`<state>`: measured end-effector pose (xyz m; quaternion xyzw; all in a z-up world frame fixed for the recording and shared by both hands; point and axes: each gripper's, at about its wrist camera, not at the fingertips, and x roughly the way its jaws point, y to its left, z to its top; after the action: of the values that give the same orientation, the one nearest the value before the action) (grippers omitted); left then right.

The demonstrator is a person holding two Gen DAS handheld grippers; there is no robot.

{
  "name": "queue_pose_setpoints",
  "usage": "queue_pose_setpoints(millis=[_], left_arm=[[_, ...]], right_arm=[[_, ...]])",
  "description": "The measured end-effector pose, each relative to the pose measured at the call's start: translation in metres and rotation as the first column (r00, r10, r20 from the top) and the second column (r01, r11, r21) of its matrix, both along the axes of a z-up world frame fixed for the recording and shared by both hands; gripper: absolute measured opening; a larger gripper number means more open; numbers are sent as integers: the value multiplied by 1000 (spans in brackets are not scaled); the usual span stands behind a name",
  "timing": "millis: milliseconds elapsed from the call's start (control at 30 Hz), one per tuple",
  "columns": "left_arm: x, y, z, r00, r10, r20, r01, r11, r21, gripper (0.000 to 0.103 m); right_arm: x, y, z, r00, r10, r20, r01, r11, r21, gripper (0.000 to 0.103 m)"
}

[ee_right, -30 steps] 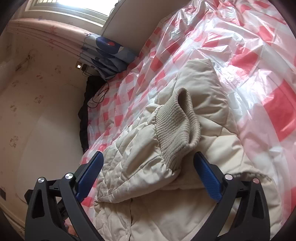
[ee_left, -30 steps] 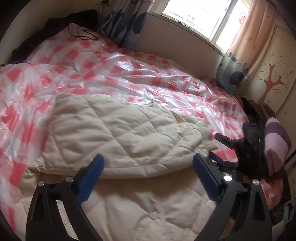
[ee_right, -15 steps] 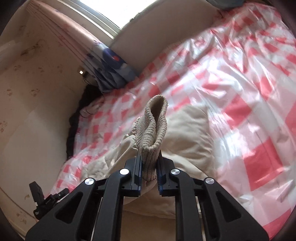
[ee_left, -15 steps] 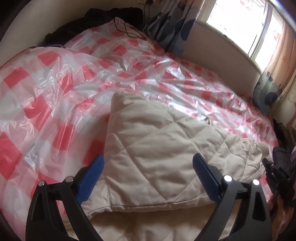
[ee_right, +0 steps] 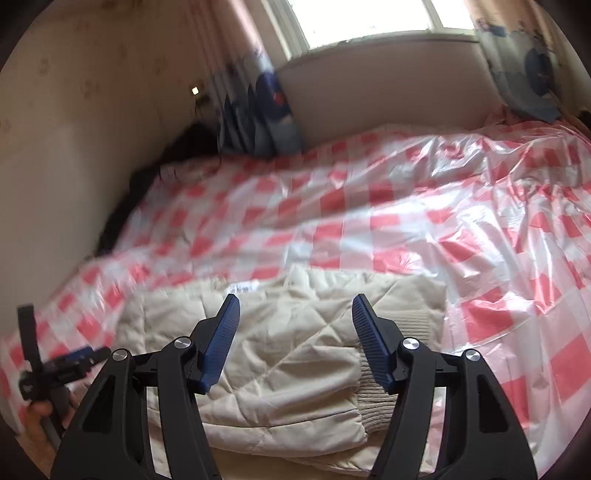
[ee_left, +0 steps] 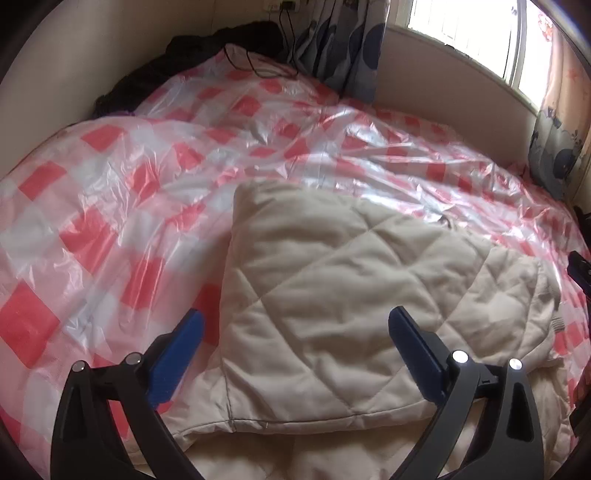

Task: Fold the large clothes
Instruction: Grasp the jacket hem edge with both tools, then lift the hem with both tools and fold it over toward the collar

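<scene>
A cream quilted jacket (ee_left: 332, 302) lies folded on a bed covered with red-and-white checked plastic sheet (ee_left: 110, 206). My left gripper (ee_left: 295, 350) is open and empty, hovering over the jacket's near left part. In the right wrist view the jacket (ee_right: 280, 354) shows with a ribbed knit cuff (ee_right: 373, 398) lying at its right side. My right gripper (ee_right: 295, 336) is open and empty just above the jacket. The left gripper shows at the left edge of the right wrist view (ee_right: 62, 369), held in a hand.
Dark clothes (ee_left: 207, 48) and cables are piled at the bed's far corner by the wall. Blue patterned curtains (ee_left: 343, 48) hang beside a bright window (ee_right: 369, 18). A low padded wall (ee_right: 388, 92) borders the bed's far side.
My right gripper had been shut on the knit cuff and lifted it; now it is open and the cuff lies on the jacket. The left gripper shifted left over the jacket.
</scene>
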<state>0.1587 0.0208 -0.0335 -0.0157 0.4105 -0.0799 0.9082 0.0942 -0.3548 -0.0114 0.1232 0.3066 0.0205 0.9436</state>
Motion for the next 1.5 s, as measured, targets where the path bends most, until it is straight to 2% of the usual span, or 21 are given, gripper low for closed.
queue_pose_setpoints(millis=[33, 67, 100, 133, 167, 233, 300, 367, 433, 533, 600, 667, 733, 867, 1000, 1100, 1200, 1300, 1400, 1467, 1500], left_arm=[[6, -1, -13, 999, 0, -49, 1, 1000, 16, 96], [11, 1, -27, 996, -2, -90, 2, 1000, 5, 96], [12, 5, -35, 994, -7, -107, 3, 999, -44, 97], [13, 7, -39, 993, -12, -120, 3, 997, -76, 97], [14, 7, -39, 991, -13, -130, 4, 998, -70, 97], [13, 8, -32, 991, -5, -134, -3, 998, -59, 97], [5, 15, -14, 991, -23, -133, 12, 997, -79, 97], [-14, 29, 13, 996, -36, -75, 29, 995, -98, 97], [-33, 44, 37, 999, -30, -45, 26, 996, -88, 97], [-75, 78, 60, 997, -68, -45, 64, 994, -84, 97], [-111, 104, 65, 995, -77, -57, 75, 996, -49, 97], [-145, 130, 61, 991, -96, -97, 94, 995, -22, 97], [-179, 160, 50, 983, -91, -157, 88, 996, -25, 97], [-232, 210, 26, 964, -50, -262, 23, 994, -104, 97], [-266, 239, 11, 944, -77, -320, -20, 957, -289, 97], [-277, 242, -3, 925, -127, -358, -17, 928, -373, 97], [-278, 236, -12, 914, -167, -369, -7, 904, -427, 97], [-275, 227, -20, 892, -243, -380, -2, 841, -541, 97], [-281, 216, -16, 900, -260, -349, 27, 833, -552, 97], [-283, 211, -14, 901, -264, -344, 40, 840, -541, 86], [-283, 209, -17, 892, -270, -361, 34, 839, -544, 67]], right_arm=[[18, 2, -18, 996, -13, -86, 10, 999, -38, 61], [35, -5, -43, 982, -32, -186, 26, 999, -35, 59], [45, -16, -65, 972, -33, -233, 36, 999, 8, 57], [48, -24, -81, 970, -25, -243, 36, 999, 39, 55], [45, -28, -86, 968, -28, -248, 43, 997, 57, 53], [43, -28, -76, 964, -22, -265, 41, 997, 65, 52], [23, -34, -56, 969, 36, -244, 0, 989, 145, 54], [-17, -48, -35, 972, 114, -206, -58, 964, 259, 62], [-70, -64, -19, 969, 140, -203, -73, 949, 308, 82], [-157, -78, -15, 941, 206, -269, -101, 929, 357, 84], [-214, -85, -25, 915, 240, -325, -95, 910, 403, 84], [-259, -92, -39, 891, 259, -372, -58, 879, 474, 84], [-297, -93, -51, 869, 256, -422, -22, 874, 485, 84], [-341, -83, -59, 860, 339, -381, -55, 805, 591, 84], [-360, -72, -66, 838, 393, -377, -80, 774, 629, 84], [-367, -66, -70, 825, 448, -345, -99, 715, 692, 84], [-369, -61, -73, 818, 479, -319, -116, 680, 724, 84], [-364, -56, -79, 814, 501, -294, -117, 637, 762, 84], [-364, -51, -82, 812, 513, -277, -129, 620, 774, 84], [-366, -50, -80, 824, 508, -250, -147, 619, 771, 71], [-368, -51, -80, 831, 503, -237, -148, 610, 779, 52]])
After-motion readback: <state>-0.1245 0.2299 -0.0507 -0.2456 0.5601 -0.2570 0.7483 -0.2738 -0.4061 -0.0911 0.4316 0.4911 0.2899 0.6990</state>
